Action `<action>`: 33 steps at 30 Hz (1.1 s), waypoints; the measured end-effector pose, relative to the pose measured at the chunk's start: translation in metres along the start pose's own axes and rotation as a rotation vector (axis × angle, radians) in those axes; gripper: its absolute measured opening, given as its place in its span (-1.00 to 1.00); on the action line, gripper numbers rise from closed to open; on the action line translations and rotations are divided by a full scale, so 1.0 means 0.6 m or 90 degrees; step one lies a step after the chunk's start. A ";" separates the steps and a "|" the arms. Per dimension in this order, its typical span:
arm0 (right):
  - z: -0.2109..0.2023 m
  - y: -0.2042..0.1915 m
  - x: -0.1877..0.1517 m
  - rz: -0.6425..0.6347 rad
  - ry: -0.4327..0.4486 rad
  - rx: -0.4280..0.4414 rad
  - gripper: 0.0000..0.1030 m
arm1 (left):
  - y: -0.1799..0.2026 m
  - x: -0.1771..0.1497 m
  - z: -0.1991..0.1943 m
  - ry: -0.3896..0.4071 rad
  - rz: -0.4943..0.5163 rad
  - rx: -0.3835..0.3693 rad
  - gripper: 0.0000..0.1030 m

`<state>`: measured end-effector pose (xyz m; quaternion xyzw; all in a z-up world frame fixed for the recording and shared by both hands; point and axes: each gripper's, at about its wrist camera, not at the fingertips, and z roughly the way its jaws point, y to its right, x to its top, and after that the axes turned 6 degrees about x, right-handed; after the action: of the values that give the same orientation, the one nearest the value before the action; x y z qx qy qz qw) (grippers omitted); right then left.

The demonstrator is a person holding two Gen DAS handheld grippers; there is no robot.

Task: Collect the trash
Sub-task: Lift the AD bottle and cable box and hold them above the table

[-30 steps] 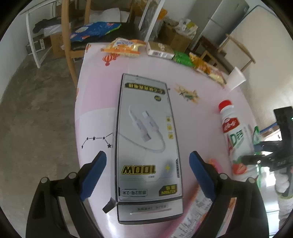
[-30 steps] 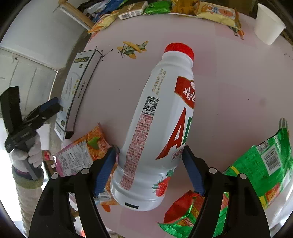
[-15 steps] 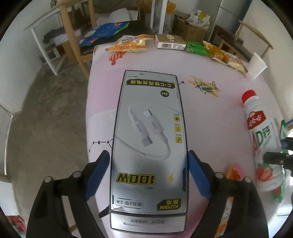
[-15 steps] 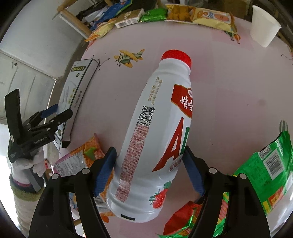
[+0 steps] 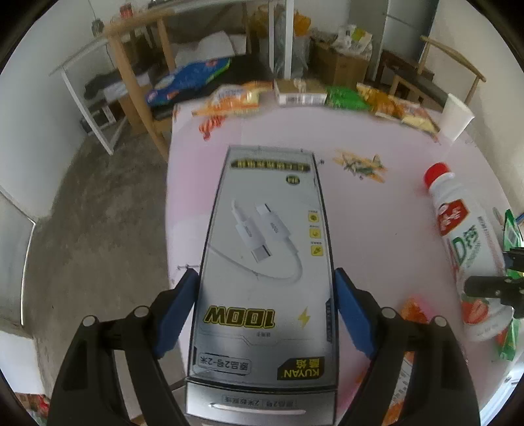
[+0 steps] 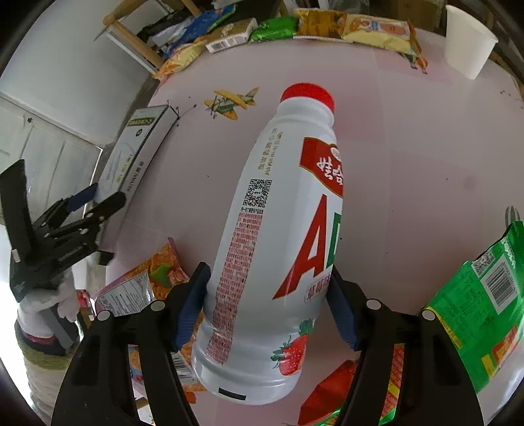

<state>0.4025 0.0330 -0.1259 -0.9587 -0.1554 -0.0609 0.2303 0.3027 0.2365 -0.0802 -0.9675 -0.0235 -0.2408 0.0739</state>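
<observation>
Left gripper [image 5: 265,291] clamped on grey cable box [image 5: 265,262], blue pads [image 5: 178,303] pressed to both long sides near its close end; box runs toward 12 o'clock over the left edge of the pink table [image 5: 376,213]. Right gripper [image 6: 267,301] closed around the lower body of the white drink bottle [image 6: 278,229], red cap pointing 12 o'clock, bottle tilted slightly. Orange snack wrapper [image 6: 157,278] on the table at 9 o'clock of the bottle base, green wrapper [image 6: 481,314] at 3 o'clock. White paper cup [image 6: 468,46] at 1 o'clock near the far edge, row of snack packets [image 6: 376,29] at 12 o'clock
</observation>
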 end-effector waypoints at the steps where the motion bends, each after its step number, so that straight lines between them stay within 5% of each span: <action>1: -0.006 0.002 -0.001 0.001 0.005 0.002 0.24 | -0.002 0.000 -0.011 0.011 0.004 0.004 0.55; 18: -0.124 -0.010 -0.028 -0.012 0.097 0.073 0.21 | -0.042 -0.078 -0.181 0.142 -0.100 -0.045 0.54; 33: -0.246 -0.029 -0.107 -0.045 0.193 0.116 0.20 | 0.028 -0.187 -0.311 0.256 -0.171 -0.119 0.54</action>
<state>0.3293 -0.0373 0.0001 -0.9076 -0.1577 -0.1984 0.3346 0.1183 0.1902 0.0280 -0.8909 -0.1141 -0.4373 -0.0453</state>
